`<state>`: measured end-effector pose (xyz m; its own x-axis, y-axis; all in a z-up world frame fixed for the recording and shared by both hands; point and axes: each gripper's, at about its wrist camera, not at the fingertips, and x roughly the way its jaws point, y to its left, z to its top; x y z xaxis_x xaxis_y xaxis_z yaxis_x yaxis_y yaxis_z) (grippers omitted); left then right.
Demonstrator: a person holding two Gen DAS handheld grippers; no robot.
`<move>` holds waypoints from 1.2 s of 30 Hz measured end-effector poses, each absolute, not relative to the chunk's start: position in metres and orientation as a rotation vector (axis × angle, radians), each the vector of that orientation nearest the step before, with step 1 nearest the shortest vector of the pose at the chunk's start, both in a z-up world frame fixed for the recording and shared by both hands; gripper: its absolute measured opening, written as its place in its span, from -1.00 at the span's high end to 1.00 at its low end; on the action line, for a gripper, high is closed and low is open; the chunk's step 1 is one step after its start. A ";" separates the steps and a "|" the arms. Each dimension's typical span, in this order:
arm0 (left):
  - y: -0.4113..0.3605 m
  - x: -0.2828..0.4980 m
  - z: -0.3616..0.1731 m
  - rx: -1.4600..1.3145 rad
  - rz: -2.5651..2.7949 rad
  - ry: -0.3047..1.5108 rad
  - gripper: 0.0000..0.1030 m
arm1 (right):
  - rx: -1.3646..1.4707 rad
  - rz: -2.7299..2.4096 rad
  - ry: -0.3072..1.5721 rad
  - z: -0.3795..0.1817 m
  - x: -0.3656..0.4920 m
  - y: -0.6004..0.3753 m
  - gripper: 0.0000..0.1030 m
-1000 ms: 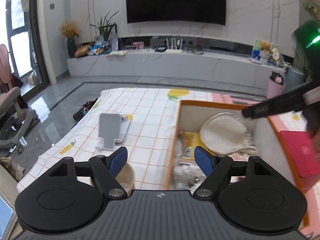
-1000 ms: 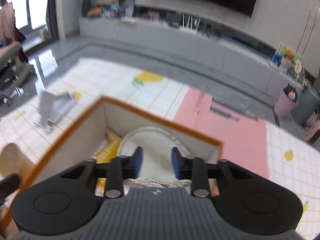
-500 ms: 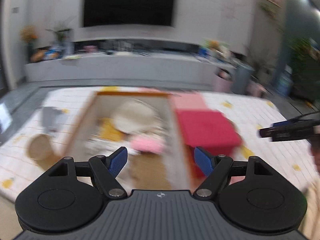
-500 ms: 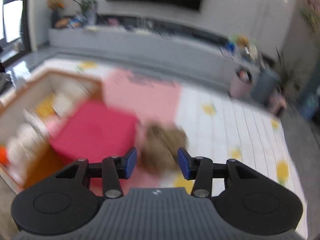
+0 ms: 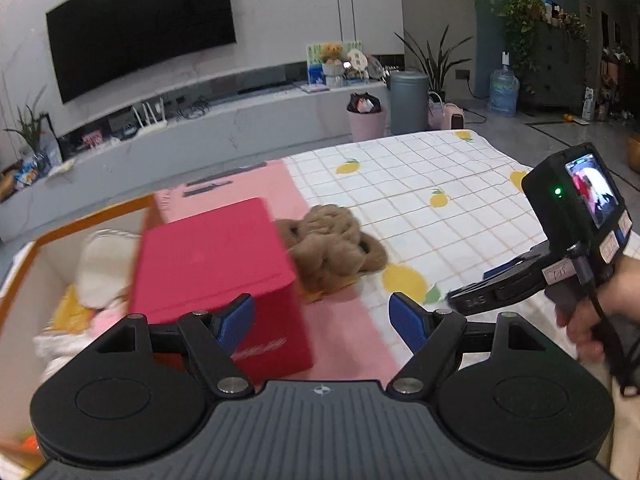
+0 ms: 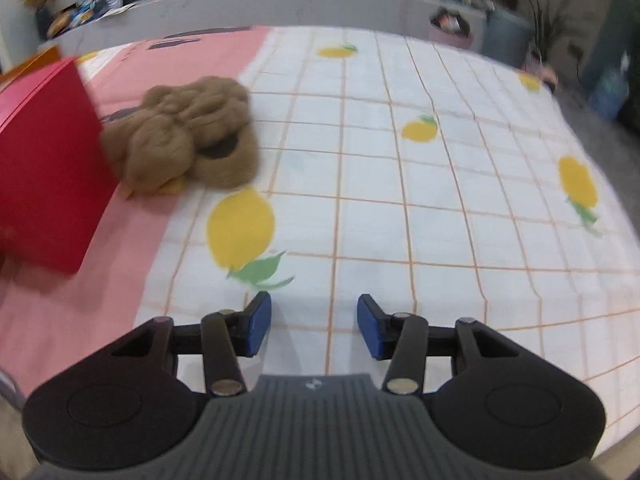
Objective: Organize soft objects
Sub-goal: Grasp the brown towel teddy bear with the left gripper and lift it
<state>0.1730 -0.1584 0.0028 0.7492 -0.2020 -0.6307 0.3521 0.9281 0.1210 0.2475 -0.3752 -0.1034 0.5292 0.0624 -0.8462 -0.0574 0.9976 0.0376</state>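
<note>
Spread under me is the lemon-print sheet [image 6: 420, 184] over the bench. At its left sits the orange-rimmed box [image 5: 28, 256], already holding soft things, with the red box [image 5: 212, 264] beside it. The brown plush toy [image 6: 188, 136] lies against the red box, still loose. I judge I'm reaching for it next. My left claw [image 5: 322, 320] stands wide and empty; my right claw [image 6: 314, 326] is opening, nothing between. A second ago both hung over the orange-rimmed box; now they've swung toward the toy.
</note>
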 end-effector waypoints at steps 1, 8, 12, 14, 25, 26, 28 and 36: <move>-0.166 0.180 0.001 0.240 -0.306 0.663 -0.83 | 0.016 0.067 1.011 -0.102 0.252 -0.378 0.02; -0.226 0.214 -0.008 0.389 -0.302 0.626 -0.85 | 0.002 0.068 0.995 -0.112 0.277 -0.396 -0.56; -0.252 0.233 -0.016 0.449 -0.292 0.651 -0.85 | 0.007 0.059 0.991 -0.116 0.293 -0.409 -0.71; -0.262 0.246 -0.023 0.493 -0.285 0.687 -0.85 | 0.006 0.063 0.984 -0.118 0.297 -0.413 -0.75; -0.266 0.310 -0.058 0.431 -0.123 0.853 -0.80 | -0.001 0.075 0.982 -0.120 0.310 -0.417 -0.77; -0.266 0.316 -0.063 0.426 -0.109 0.879 -0.80 | -0.001 0.075 0.981 -0.120 0.310 -0.418 -0.77; -0.268 0.321 -0.071 0.445 -0.059 0.870 -0.80 | 0.000 0.073 0.980 -0.120 0.311 -0.417 -0.78; -0.263 0.333 -0.092 0.377 0.017 0.844 -0.78 | -0.001 0.074 0.975 -0.121 0.311 -0.417 -0.78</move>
<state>0.3327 -0.2630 -0.0917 0.6686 0.1630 -0.7255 0.1334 0.9336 0.3326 0.3112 -0.4170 -0.1213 0.5591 0.0621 -0.8268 -0.0629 0.9975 0.0324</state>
